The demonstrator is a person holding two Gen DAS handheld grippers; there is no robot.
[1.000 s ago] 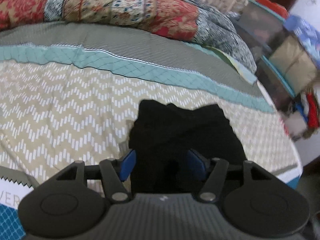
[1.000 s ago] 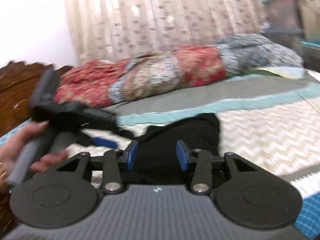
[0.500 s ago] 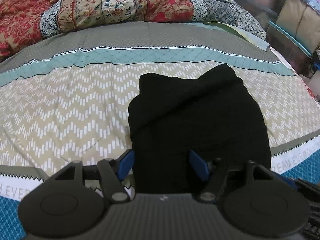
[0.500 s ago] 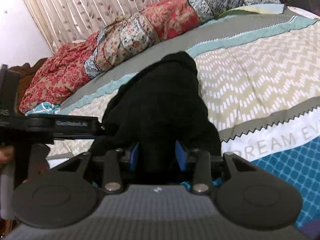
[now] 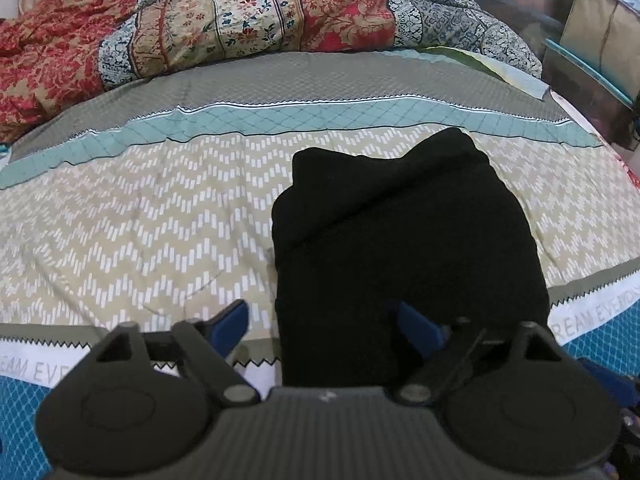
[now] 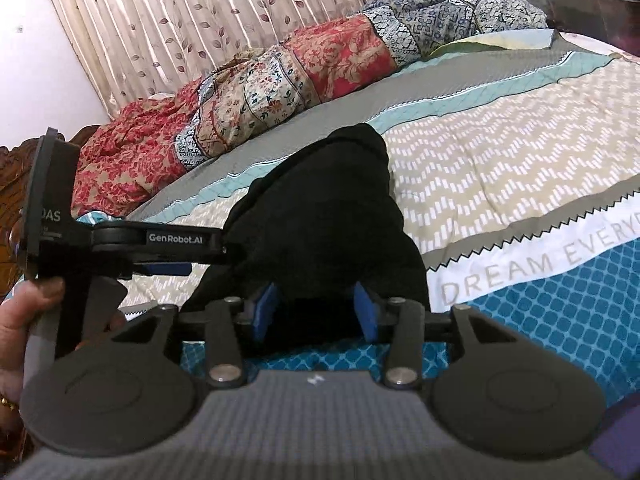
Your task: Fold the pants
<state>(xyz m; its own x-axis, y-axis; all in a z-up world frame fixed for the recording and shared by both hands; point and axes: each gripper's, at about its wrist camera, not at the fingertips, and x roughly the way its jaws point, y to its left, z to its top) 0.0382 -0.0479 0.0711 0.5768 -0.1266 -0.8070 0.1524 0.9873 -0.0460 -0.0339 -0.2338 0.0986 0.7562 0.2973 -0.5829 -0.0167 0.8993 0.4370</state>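
Observation:
The black pants point(image 5: 404, 240) lie folded into a compact bundle on the patterned bedspread point(image 5: 140, 216); they also show in the right wrist view point(image 6: 328, 216). My left gripper point(image 5: 324, 324) is open, its blue pads straddling the near left edge of the bundle. My right gripper point(image 6: 314, 308) is open, its blue pads either side of the near end of the bundle. The left gripper also shows from the side in the right wrist view point(image 6: 168, 268), held by a hand, at the bundle's left edge.
A rolled floral quilt point(image 5: 240, 32) lies along the far side of the bed. Curtains point(image 6: 192, 20) hang behind it. Boxes and storage point(image 5: 600, 40) stand off the bed's right side. A carved wooden headboard point(image 6: 12, 168) is at the left.
Both grippers have drawn back toward the bed's near edge, so more of the folded pants shows. The left gripper's jaws have spread slightly wider.

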